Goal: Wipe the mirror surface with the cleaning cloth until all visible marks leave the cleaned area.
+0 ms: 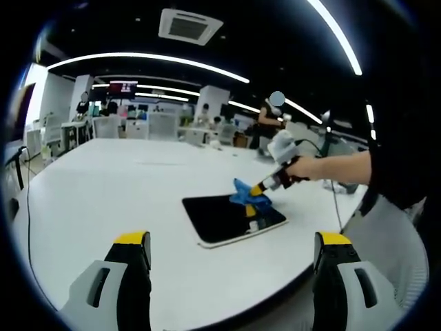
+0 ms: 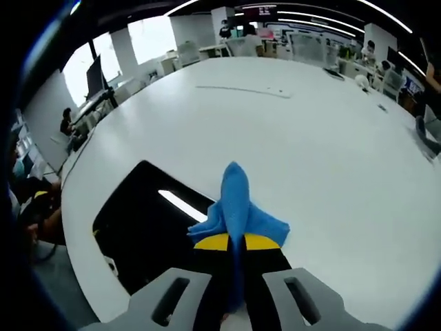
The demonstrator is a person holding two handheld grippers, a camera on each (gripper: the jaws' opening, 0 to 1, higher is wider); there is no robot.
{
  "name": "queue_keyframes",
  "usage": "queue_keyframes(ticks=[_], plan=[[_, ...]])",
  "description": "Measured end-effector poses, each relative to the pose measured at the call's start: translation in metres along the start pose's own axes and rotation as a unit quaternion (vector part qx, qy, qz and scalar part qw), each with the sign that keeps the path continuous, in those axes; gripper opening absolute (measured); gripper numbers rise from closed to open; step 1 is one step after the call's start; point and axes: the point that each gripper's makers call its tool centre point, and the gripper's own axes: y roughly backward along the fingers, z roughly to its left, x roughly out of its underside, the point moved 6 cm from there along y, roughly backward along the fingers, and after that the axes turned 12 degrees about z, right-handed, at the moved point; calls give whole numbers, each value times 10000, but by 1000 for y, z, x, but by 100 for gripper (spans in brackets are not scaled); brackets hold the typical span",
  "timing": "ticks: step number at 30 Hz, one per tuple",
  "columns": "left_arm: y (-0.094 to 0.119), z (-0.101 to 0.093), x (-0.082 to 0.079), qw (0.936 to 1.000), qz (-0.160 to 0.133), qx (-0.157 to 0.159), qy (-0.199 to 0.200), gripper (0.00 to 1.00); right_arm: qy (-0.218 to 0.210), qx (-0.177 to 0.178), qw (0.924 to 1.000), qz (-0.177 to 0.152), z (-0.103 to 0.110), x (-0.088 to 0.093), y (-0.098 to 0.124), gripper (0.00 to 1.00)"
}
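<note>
White table; dark mirror; strip-lit office

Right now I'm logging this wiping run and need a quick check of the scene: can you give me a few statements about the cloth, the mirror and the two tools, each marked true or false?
1. The right tool is shut on the blue cloth. True.
2. The mirror stands upright against a wall. False: it lies flat on the white table.
3. The left tool is holding the cloth. False: its jaws are open and hold nothing.
4. The cloth is over the mirror's edge. True.
5. The cloth is red. False: it is blue.
</note>
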Motion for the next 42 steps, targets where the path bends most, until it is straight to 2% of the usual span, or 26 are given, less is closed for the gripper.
queue_keyframes(ticks=[9,25,42], plan=[[0,-1,0,10000,14,27,-15,99,-82,-27,10000,-12,18,-5,-4,0],[1,-1,-2,9999,-95,57,-3,99,164,-212,9996,33,63,-26,-17,0],[2,-1,-2,9998,-126,122,-5,99,303,-352,9989,47,86,-42,-29,0]])
